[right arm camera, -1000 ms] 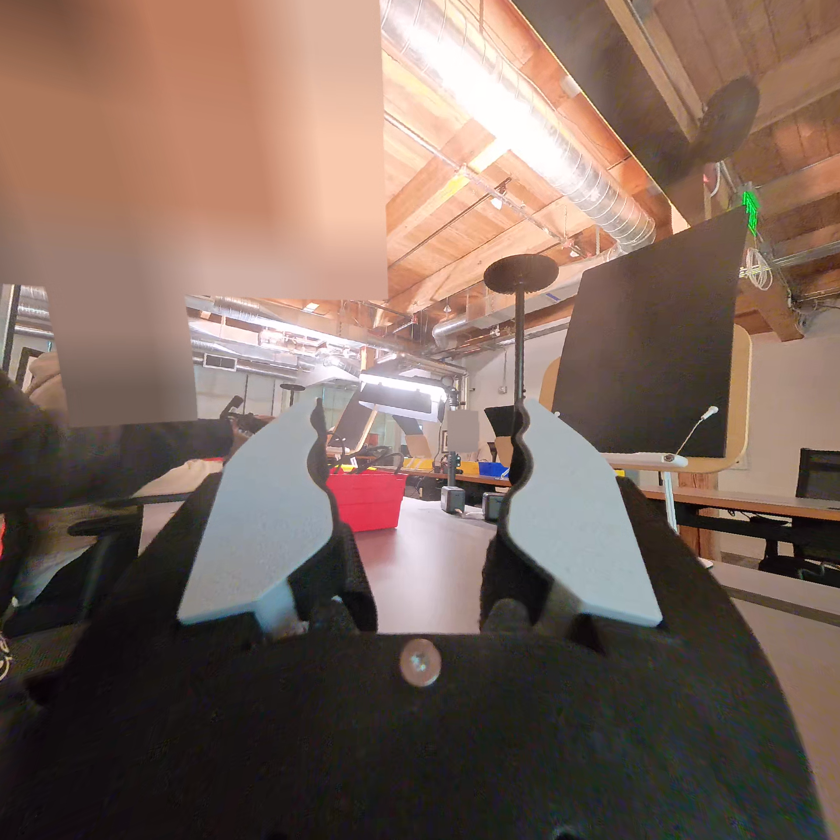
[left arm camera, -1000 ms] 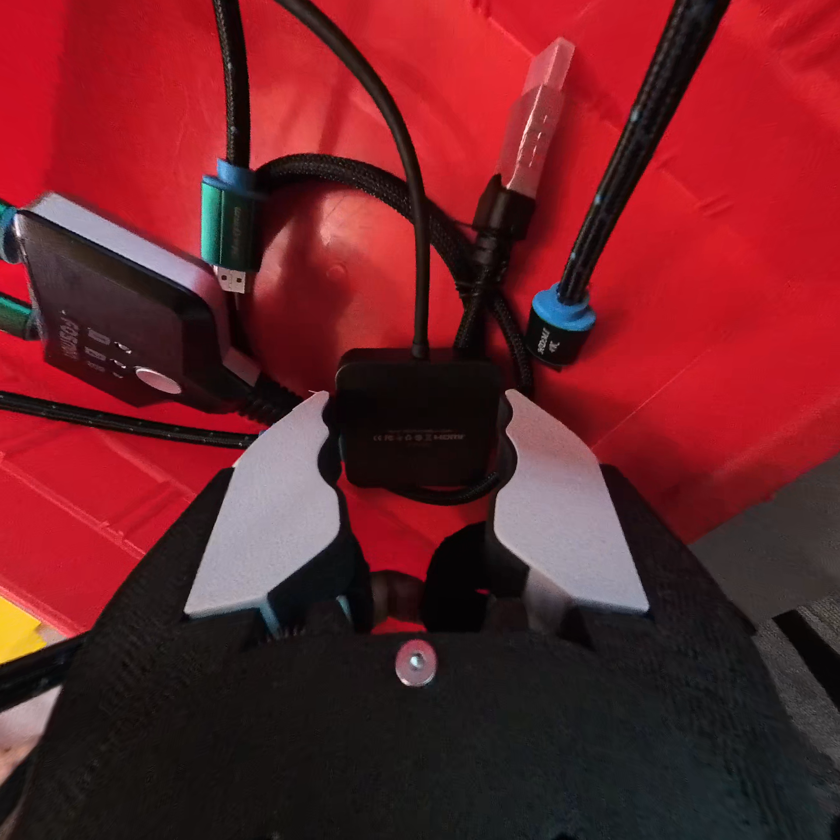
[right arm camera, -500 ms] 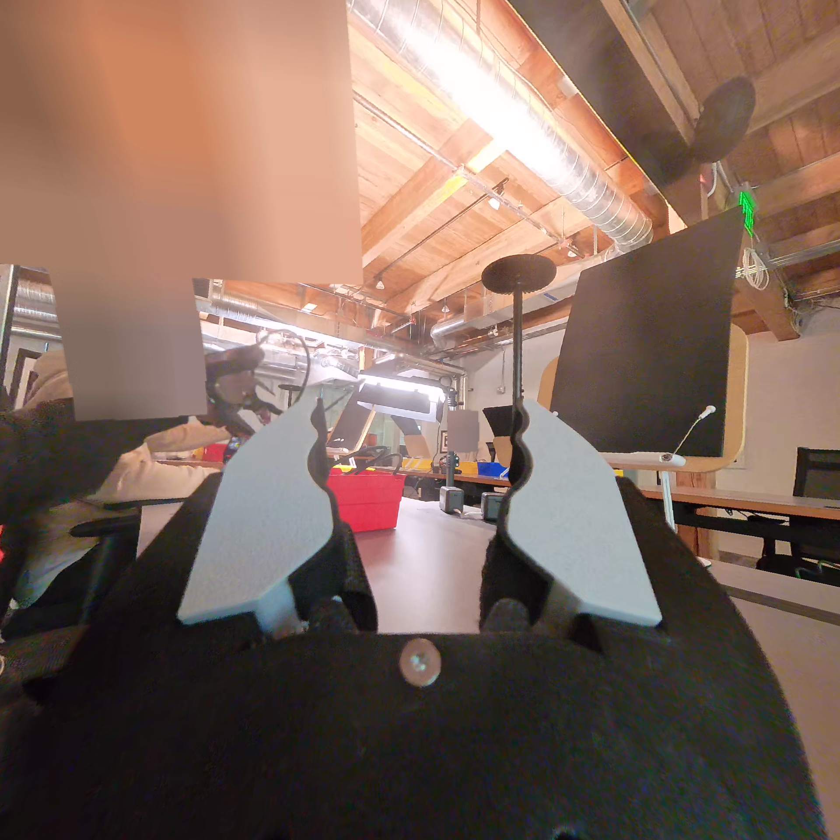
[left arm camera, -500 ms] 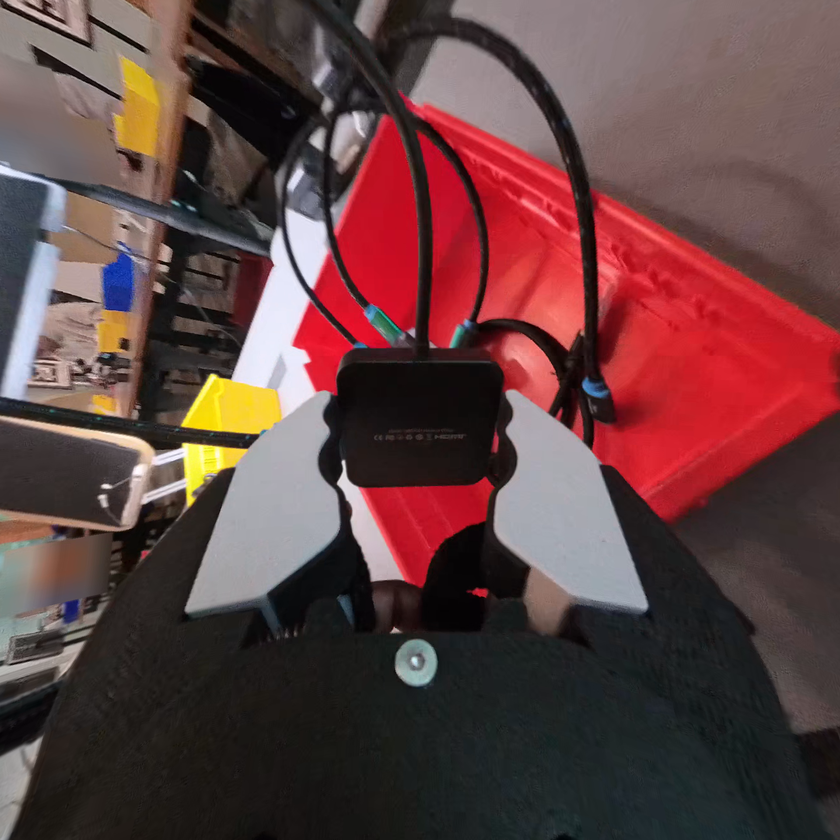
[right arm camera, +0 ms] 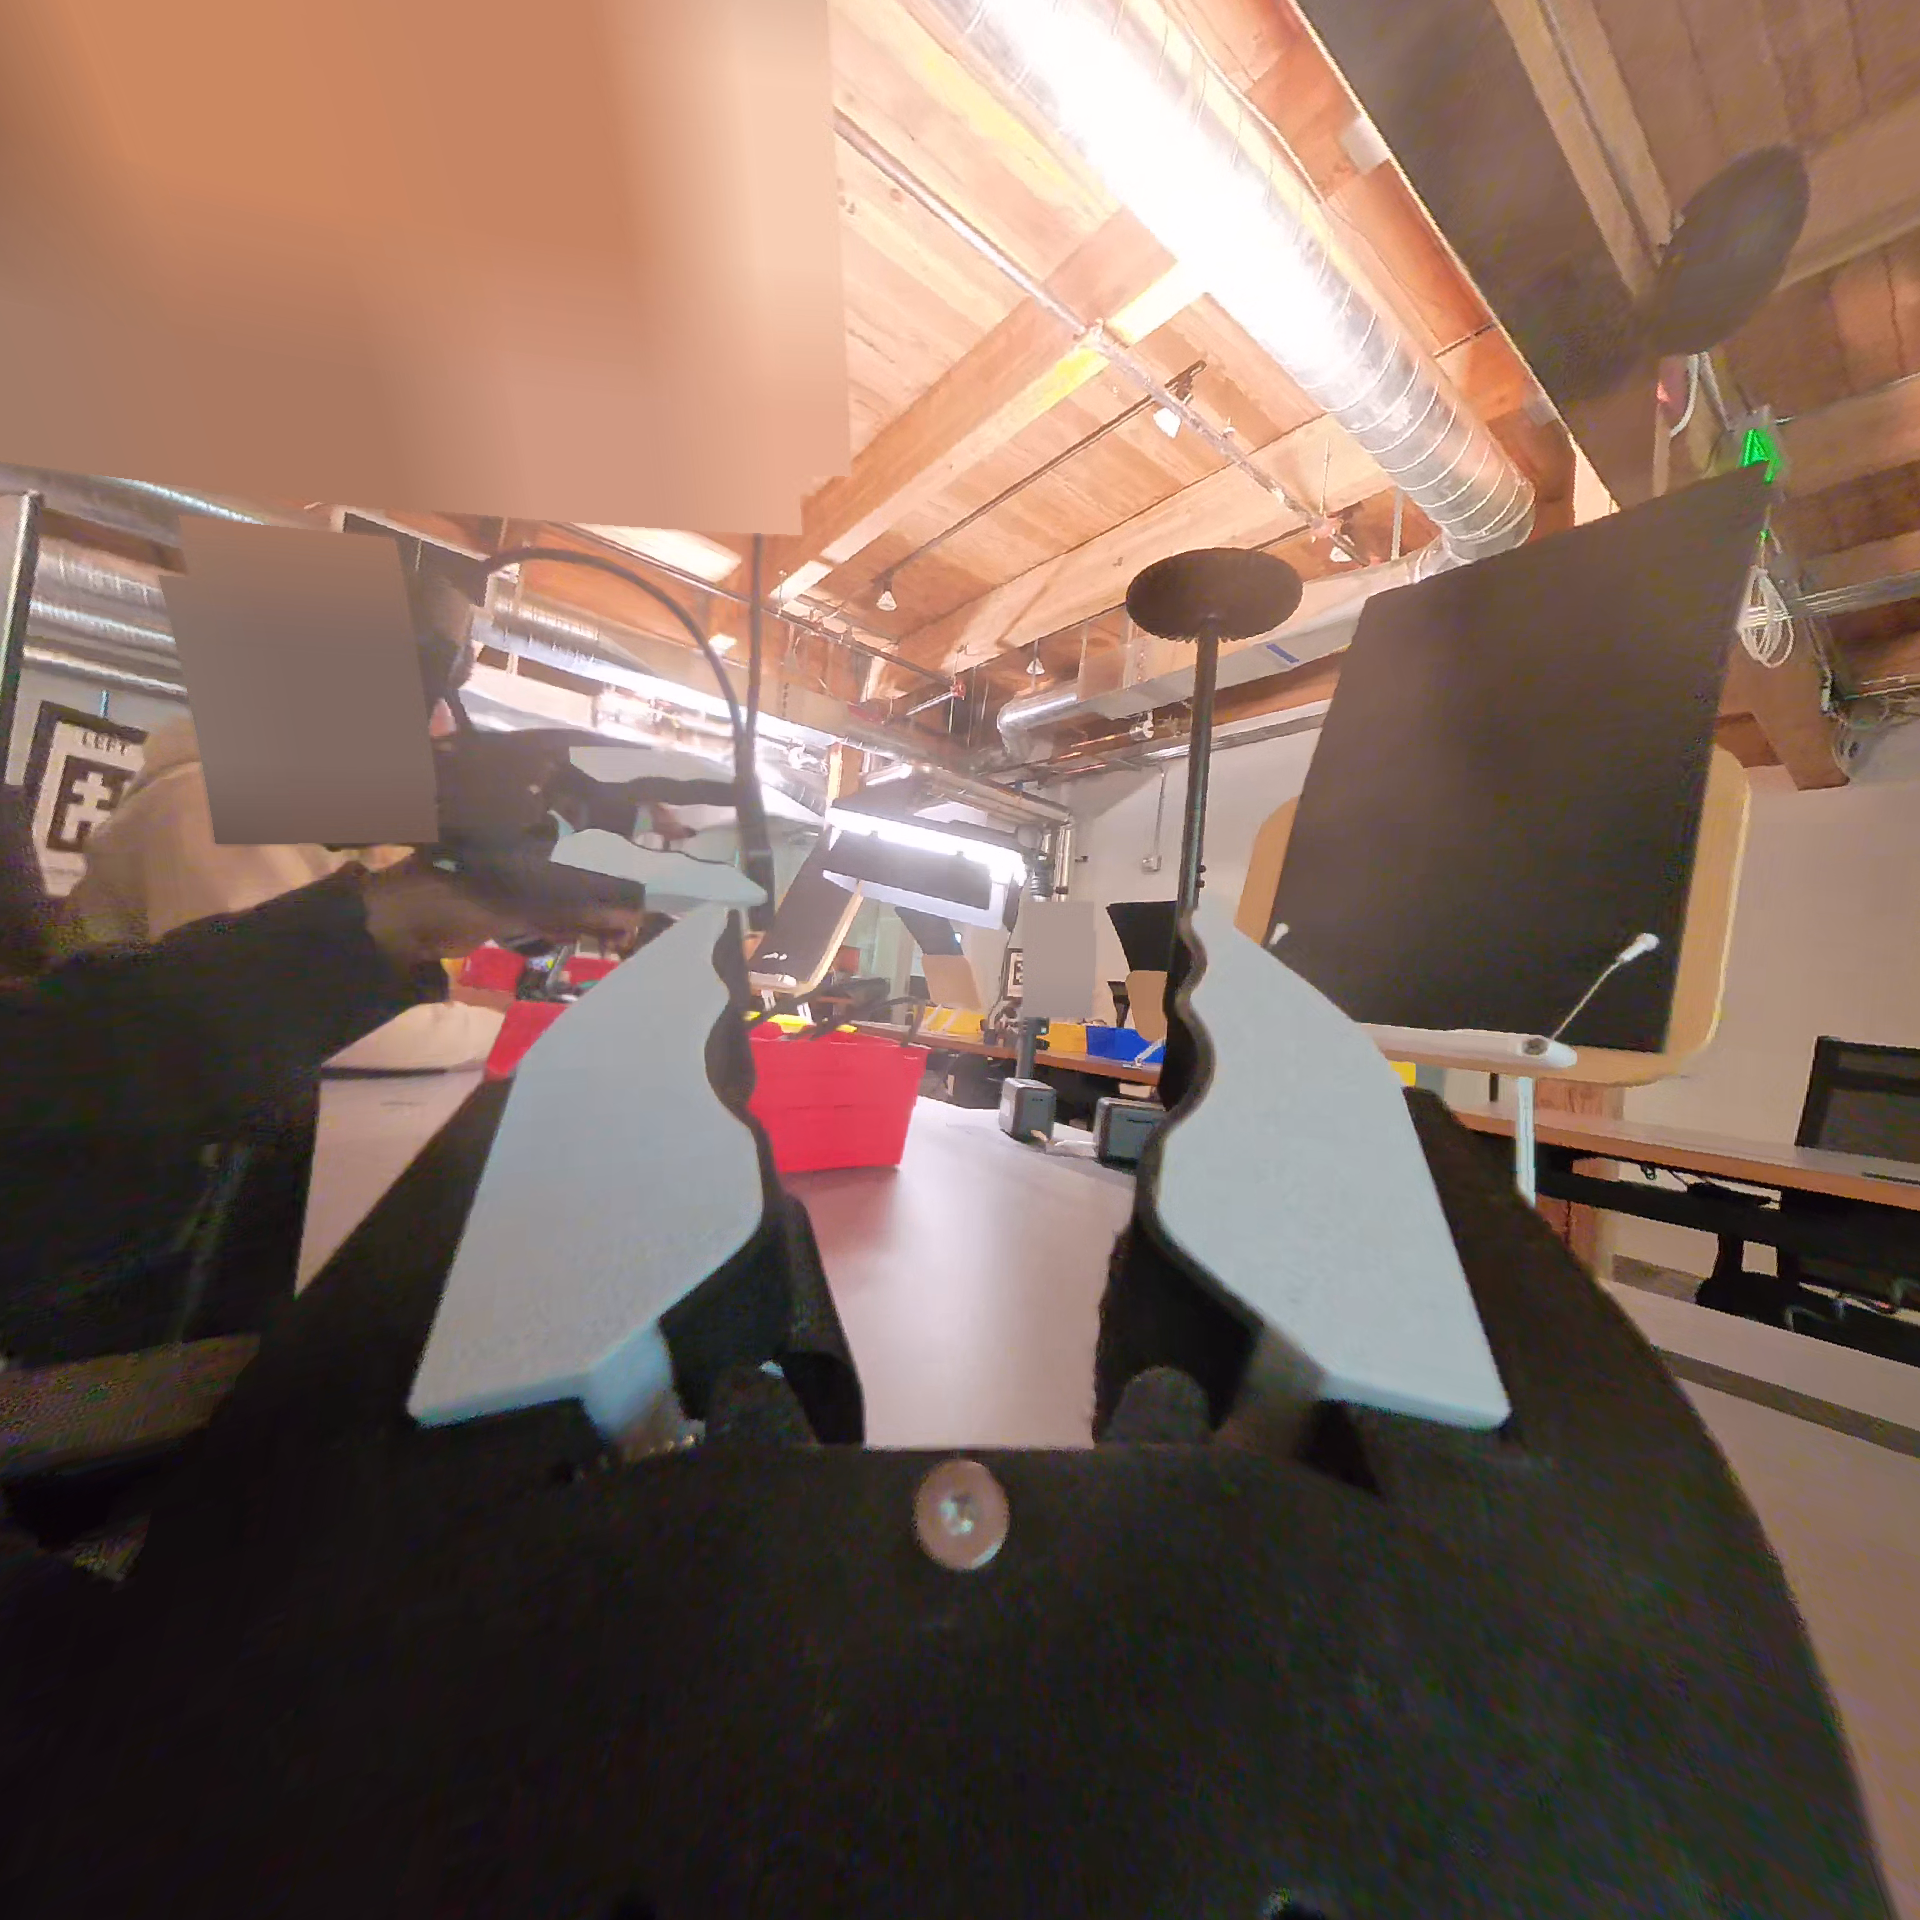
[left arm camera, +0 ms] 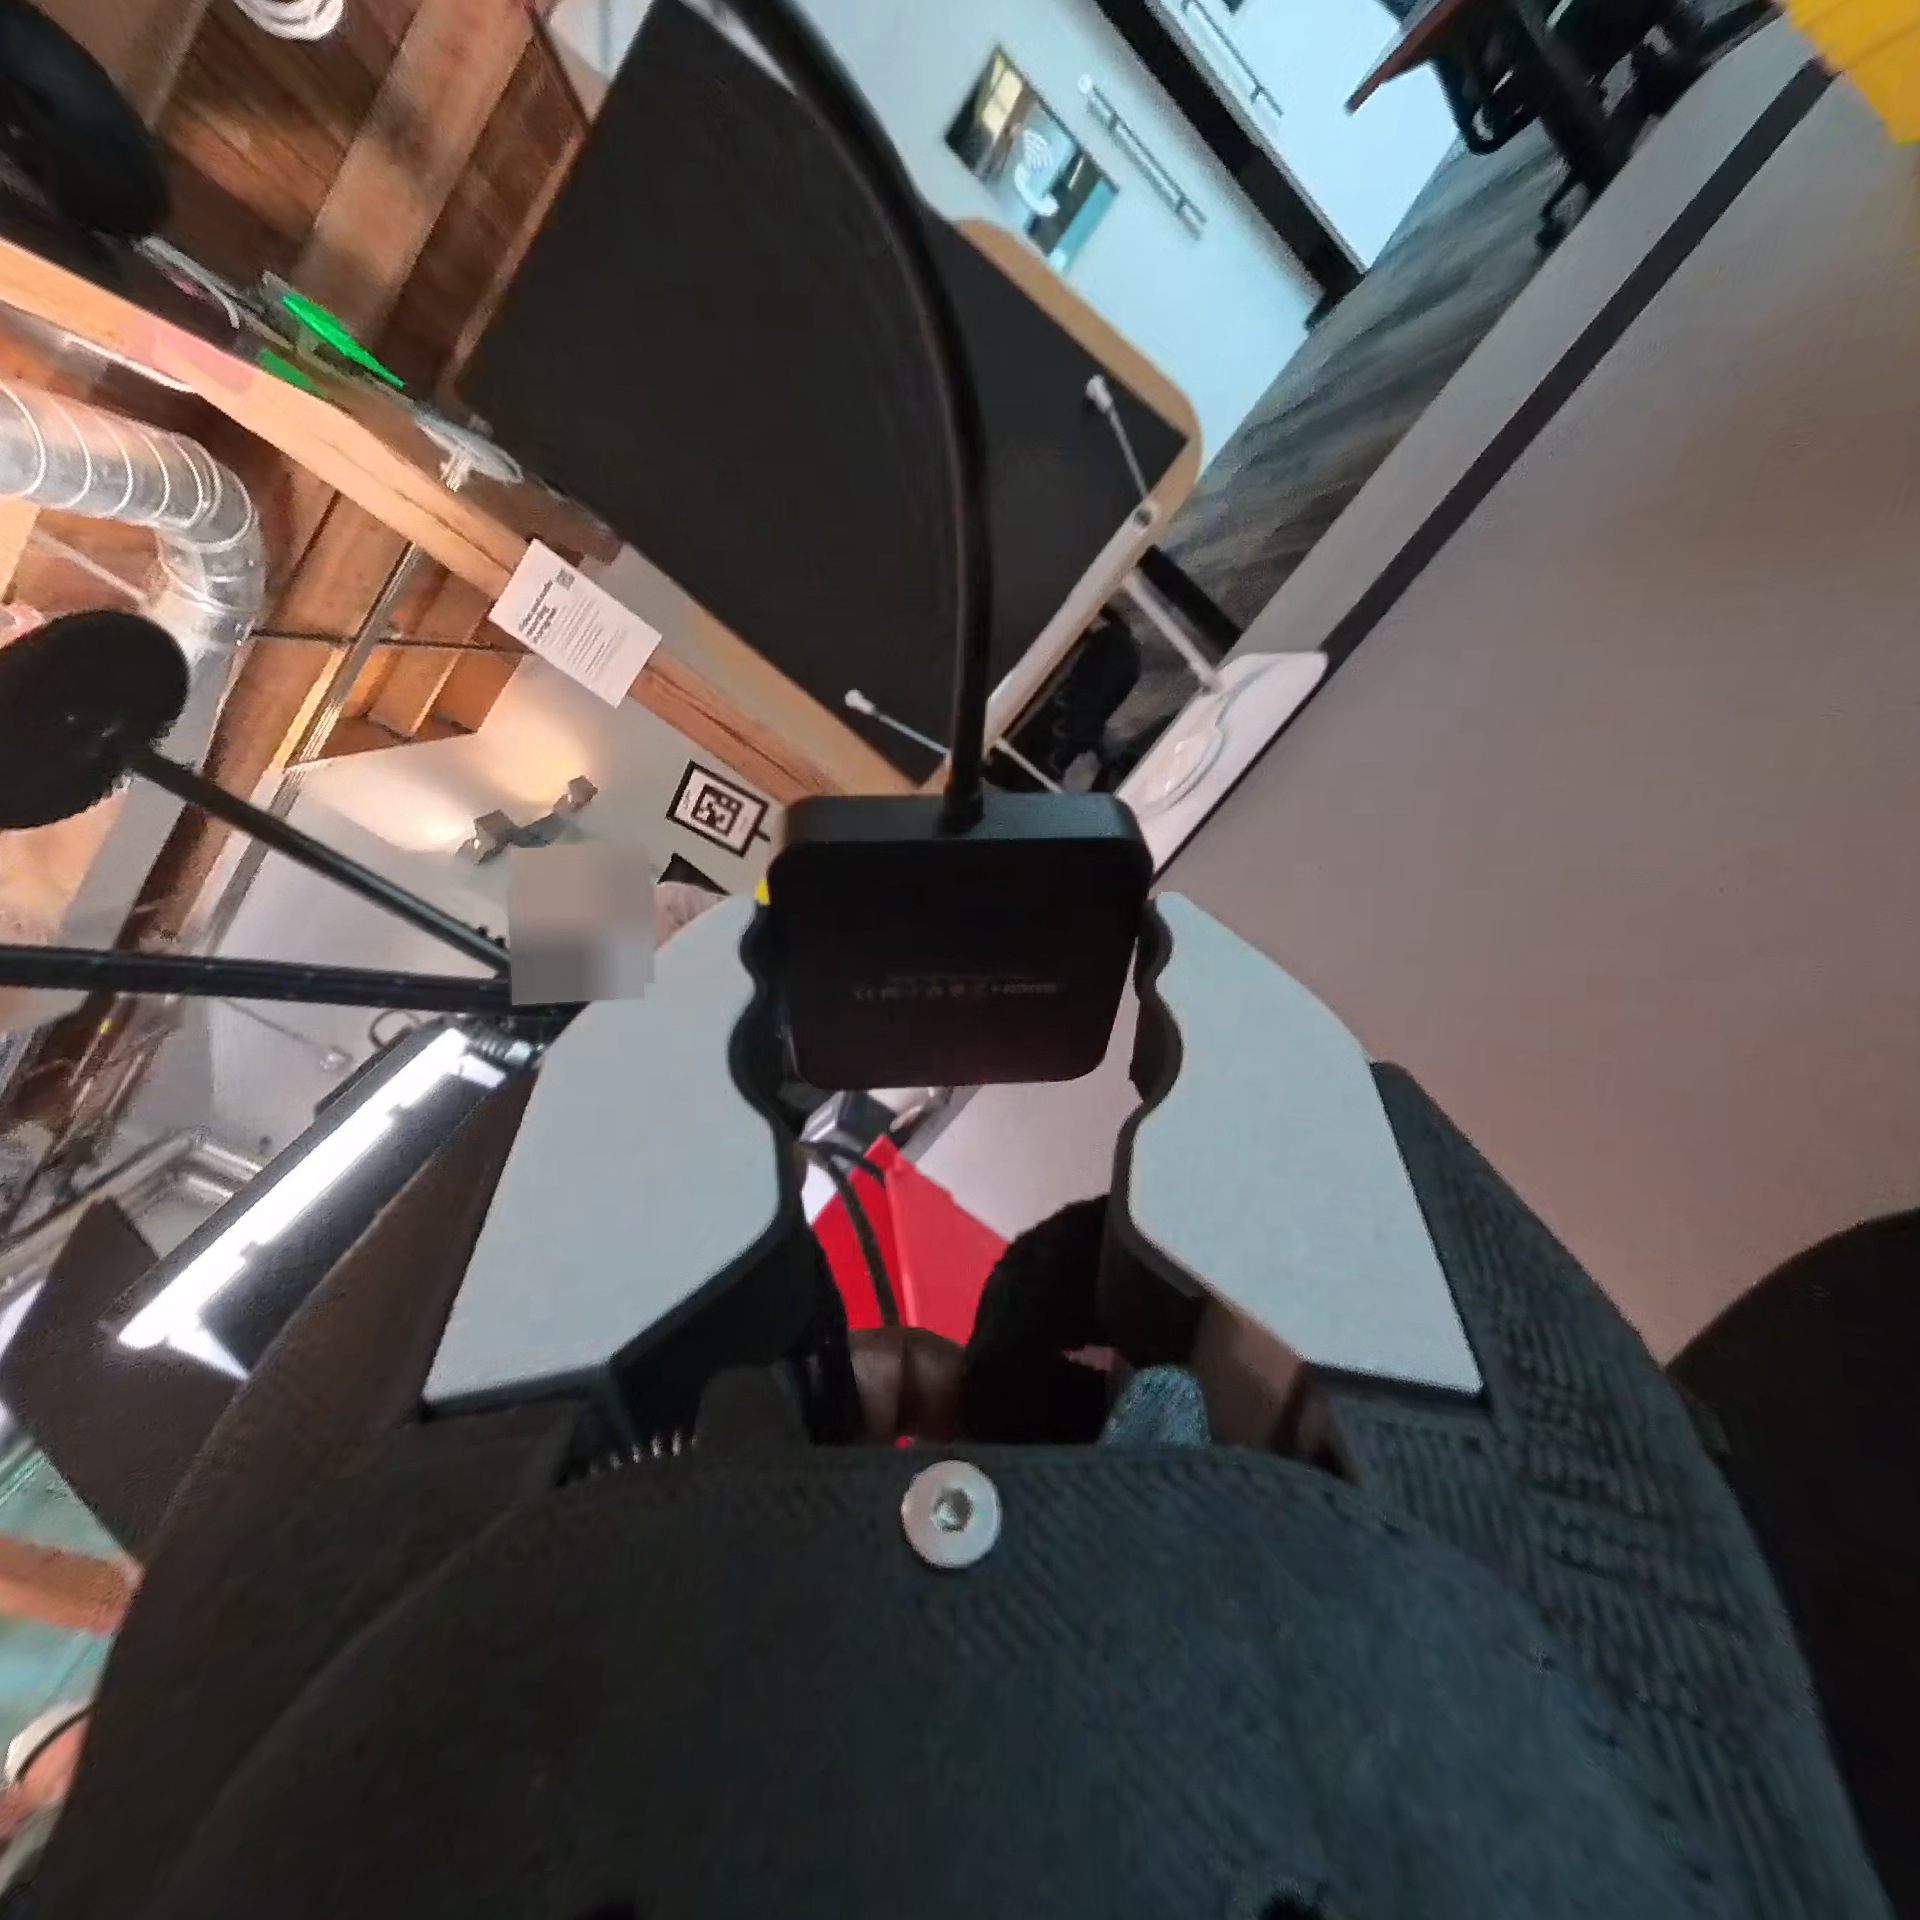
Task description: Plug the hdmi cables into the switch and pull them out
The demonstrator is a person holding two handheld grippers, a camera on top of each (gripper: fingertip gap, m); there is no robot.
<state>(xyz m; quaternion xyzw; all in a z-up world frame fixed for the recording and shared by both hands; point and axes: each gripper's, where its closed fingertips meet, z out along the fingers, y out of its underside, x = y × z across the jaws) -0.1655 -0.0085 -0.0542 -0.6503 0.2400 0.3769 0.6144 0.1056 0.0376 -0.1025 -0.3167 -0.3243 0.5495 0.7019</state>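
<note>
My left gripper (left arm camera: 954,914) is shut on a small black square switch box (left arm camera: 956,966), its grey fingers (left arm camera: 644,1143) pressing on the box's two sides. It holds the box up in the air, tilted. A thin black cable (left arm camera: 961,520) runs from the box's far edge up out of view. No HDMI plug shows. A corner of the red bin (left arm camera: 925,1226) shows below the box. My right gripper (right arm camera: 956,925) is open and empty, low over the grey table (right arm camera: 956,1247). In the right wrist view the left gripper (right arm camera: 748,842) is raised at the left, above the red bin (right arm camera: 831,1101).
A black panel on a wooden frame (right arm camera: 1507,779) stands at the right. A black stand with a round top (right arm camera: 1205,748) rises behind the table. A person's dark sleeve (right arm camera: 208,1018) is at the left. Blue and yellow bins (right arm camera: 1112,1034) sit far back.
My left gripper has lifted the black box out of the red bin and swung up, so its view now looks across the room. The right gripper has stayed open and still.
</note>
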